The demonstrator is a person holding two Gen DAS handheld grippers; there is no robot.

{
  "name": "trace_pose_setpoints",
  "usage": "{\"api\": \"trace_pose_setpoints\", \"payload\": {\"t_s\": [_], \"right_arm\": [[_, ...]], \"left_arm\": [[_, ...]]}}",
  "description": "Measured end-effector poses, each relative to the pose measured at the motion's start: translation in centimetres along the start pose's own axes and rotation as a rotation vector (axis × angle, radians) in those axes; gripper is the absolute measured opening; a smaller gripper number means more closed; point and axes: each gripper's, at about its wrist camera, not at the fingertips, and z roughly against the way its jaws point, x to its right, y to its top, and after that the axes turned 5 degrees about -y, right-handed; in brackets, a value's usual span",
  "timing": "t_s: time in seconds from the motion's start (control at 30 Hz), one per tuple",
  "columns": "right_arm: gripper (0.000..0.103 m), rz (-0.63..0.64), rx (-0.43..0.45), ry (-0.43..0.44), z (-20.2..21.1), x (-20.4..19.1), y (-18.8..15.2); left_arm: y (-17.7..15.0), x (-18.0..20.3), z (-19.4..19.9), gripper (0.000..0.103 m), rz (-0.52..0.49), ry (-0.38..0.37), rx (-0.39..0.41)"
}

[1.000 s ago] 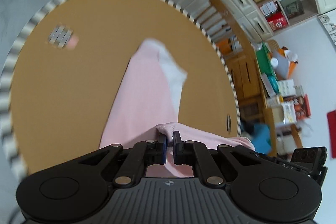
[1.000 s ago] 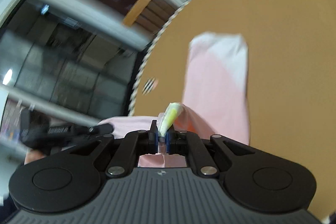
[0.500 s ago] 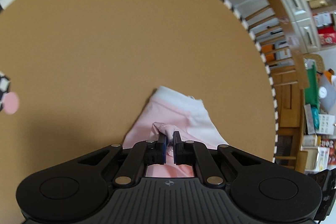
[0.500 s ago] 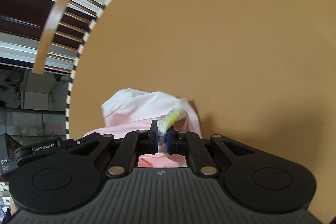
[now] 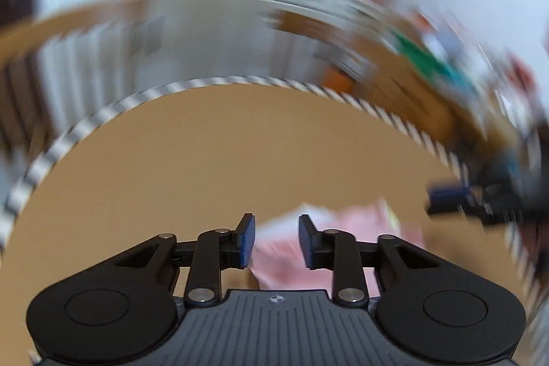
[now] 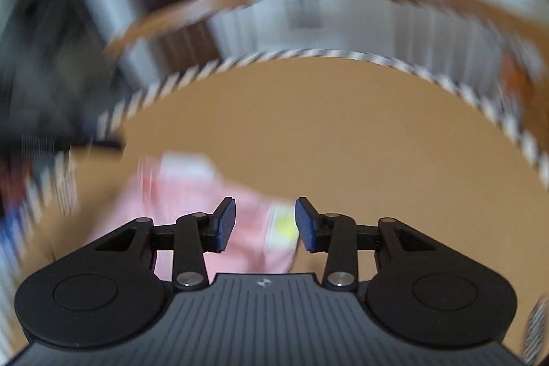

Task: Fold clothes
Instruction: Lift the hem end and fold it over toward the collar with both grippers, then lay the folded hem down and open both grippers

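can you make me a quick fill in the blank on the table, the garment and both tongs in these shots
1. The garment lying on the table is mostly ____ in colour.
2. The table has a tan top and a ____ black-and-white rim.
3. The left tongs have their jaws apart, and their pads are ____ in colour.
4. Between the jaws of the right tongs, a ____ patch shows on the garment.

Missing words: pink; striped; blue; yellow

Two wrist views, angled down, close over one shared table [image 5: 206, 160] and garment [image 6: 192, 194].
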Motion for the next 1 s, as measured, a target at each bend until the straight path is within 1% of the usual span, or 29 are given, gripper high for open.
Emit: {"api": "trace_pose_setpoints", "payload": {"t_s": [0.03,0.07,0.1,0.13,0.17,0.2,0.23,0.27,0.3,0.33,0.4,0.43,0.5,0.57,0.63,0.7,0.73,0.77,0.8,0.83,0.87,0.9,0.93,1.0], "right_arm": [[0.035,0.009,-0.026,0.001,-0.5,-0.2,-0.5],[0.036,-0.005,-0.055,0.006,-1.0,-0.3,-1.0],[0.037,-0.053,-0.075,0.025,-1.3,0.0,-1.4],[0.035,-0.111,-0.090,0.049,-1.6,0.5,-1.7],[0.032,-0.159,-0.117,0.050,-2.0,0.8,-1.8],[0.015,-0.202,-0.148,0.043,-2.5,1.0,-1.8],[0.003,-0.246,-0.179,0.036,-3.0,1.3,-1.8],[0.003,-0.295,-0.192,0.032,-3.2,1.7,-1.6],[0.003,-0.345,-0.199,0.029,-3.4,2.1,-1.3],[0.003,-0.406,-0.191,0.045,-3.2,2.7,-0.9],[0.003,-0.524,-0.161,0.089,-2.7,3.9,0.2],[0.003,-0.555,-0.143,0.091,-2.7,4.4,0.8],[0.003,-0.573,-0.124,0.062,-3.5,5.0,2.2],[0.003,-0.589,-0.116,0.034,-4.8,5.4,3.3],[0.003,-0.599,-0.154,-0.005,-6.6,5.6,3.6],[0.004,-0.572,-0.191,-0.052,-8.2,5.2,3.5],[0.004,-0.555,-0.207,-0.065,-9.0,4.8,3.2],[0.007,-0.557,-0.196,-0.072,-9.0,4.7,3.2],[0.011,-0.564,-0.180,-0.087,-8.6,4.7,3.2],[0.018,-0.571,-0.165,-0.104,-8.1,4.8,3.2],[0.022,-0.551,-0.130,-0.113,-6.8,4.6,3.1],[0.027,-0.522,-0.088,-0.120,-5.4,4.3,3.1],[0.028,-0.493,-0.046,-0.126,-3.9,4.0,3.0],[0.027,-0.404,-0.048,-0.080,-1.8,2.8,1.6]], "left_arm": [[-0.6,1.0,-0.7,0.034,-0.063,0.007,-0.012],[-1.0,1.7,-1.3,0.035,-0.097,0.014,-0.018],[-1.3,2.4,-1.8,0.036,-0.122,0.020,-0.023],[-1.5,2.8,-2.5,0.037,-0.139,0.025,-0.027],[-1.7,3.0,-3.1,0.037,-0.153,0.029,-0.038],[-1.9,3.2,-3.6,0.037,-0.167,0.032,-0.050],[-2.2,3.3,-4.7,0.035,-0.181,0.047,-0.066],[-2.3,3.2,-5.3,0.017,-0.185,0.067,-0.077],[-2.4,2.9,-5.5,0.006,-0.164,0.078,-0.074],[-2.4,2.6,-5.6,0.006,-0.134,0.086,-0.067],[-2.2,2.1,-5.9,0.006,-0.063,0.107,-0.028],[-2.0,1.7,-6.1,0.005,-0.034,0.134,-0.011],[-1.5,0.9,-6.5,0.005,0.013,0.192,0.006],[-1.2,0.3,-6.9,0.005,0.056,0.221,-0.003],[-1.1,-0.1,-7.3,0.005,0.087,0.245,-0.013],[-1.1,-0.2,-7.6,0.006,0.087,0.271,-0.020],[-1.2,-0.3,-7.8,0.007,0.090,0.293,-0.023],[-1.2,-0.5,-7.9,0.011,0.105,0.316,-0.025],[-1.1,-0.8,-7.7,0.020,0.132,0.334,-0.020],[-1.0,-1.2,-7.0,0.024,0.163,0.346,0.002],[-0.9,-1.6,-6.0,0.027,0.195,0.356,0.028],[-0.8,-1.8,-4.9,0.027,0.218,0.353,0.065],[-0.9,-1.6,-3.8,0.027,0.225,0.324,0.087],[-1.4,-0.6,-2.1,0.027,0.212,0.247,0.103]]}}
